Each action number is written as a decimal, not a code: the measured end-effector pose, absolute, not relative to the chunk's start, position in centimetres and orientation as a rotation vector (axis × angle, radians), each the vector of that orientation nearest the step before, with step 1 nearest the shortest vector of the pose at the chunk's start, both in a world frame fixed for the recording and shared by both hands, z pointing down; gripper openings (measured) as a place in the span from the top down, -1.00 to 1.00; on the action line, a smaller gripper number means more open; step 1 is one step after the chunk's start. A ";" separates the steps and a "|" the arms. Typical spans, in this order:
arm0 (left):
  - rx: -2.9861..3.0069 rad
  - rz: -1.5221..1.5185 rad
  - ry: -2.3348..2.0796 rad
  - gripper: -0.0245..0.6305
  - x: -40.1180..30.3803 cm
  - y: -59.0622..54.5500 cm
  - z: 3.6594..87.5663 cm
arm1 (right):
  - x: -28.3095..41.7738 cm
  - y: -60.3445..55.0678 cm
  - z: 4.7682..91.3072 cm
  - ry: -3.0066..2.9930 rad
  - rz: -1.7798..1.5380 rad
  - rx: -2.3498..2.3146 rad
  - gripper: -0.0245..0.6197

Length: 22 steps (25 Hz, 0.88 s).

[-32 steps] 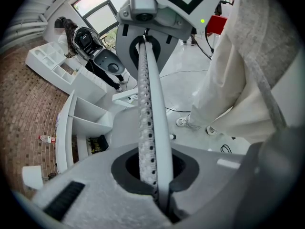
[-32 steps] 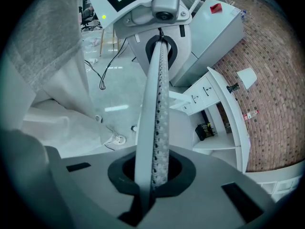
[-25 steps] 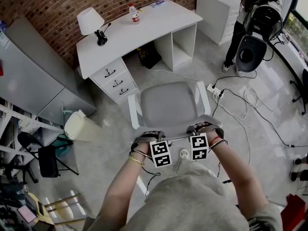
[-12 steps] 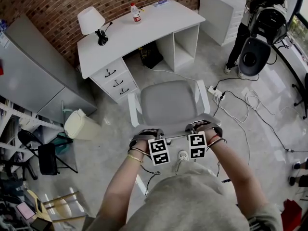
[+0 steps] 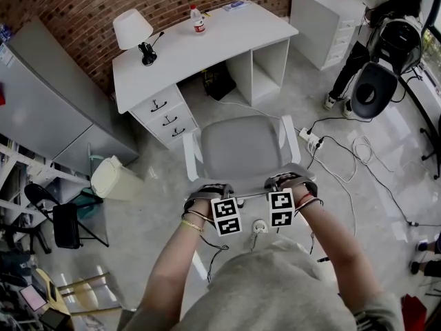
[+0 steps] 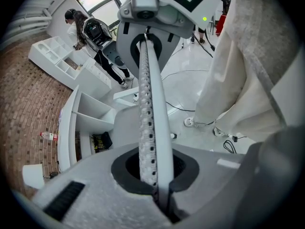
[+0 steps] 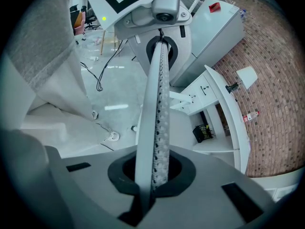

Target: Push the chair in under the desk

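Your left gripper (image 5: 215, 197) and right gripper (image 5: 286, 188), jaws together on nothing, only lean on the chair (image 5: 241, 150) standing just short of the desk (image 5: 207, 43), so an uneven shove could slip them off or steer it into the drawers (image 5: 167, 119).

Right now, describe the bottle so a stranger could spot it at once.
Find the white desk against the brick wall. On its top, near the wall edge, right of the white lamp, stands a small bottle. Its red cap and label mark it out.
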<state>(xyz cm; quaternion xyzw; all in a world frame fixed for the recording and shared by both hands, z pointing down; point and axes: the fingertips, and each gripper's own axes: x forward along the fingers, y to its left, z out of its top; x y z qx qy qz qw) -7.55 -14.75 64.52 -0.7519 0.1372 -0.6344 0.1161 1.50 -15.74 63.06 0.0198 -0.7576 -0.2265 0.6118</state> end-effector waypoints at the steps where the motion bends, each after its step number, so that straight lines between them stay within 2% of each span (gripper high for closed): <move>1: -2.202 -1.859 0.404 0.89 -7.5 -15.0 64.5 | 1.6 -16.0 63.0 -1.748 -0.524 0.044 0.89; 22: -2.205 -1.877 0.452 0.89 -6.8 -19.6 64.5 | 2.2 -20.9 63.0 -1.750 -0.565 0.012 0.90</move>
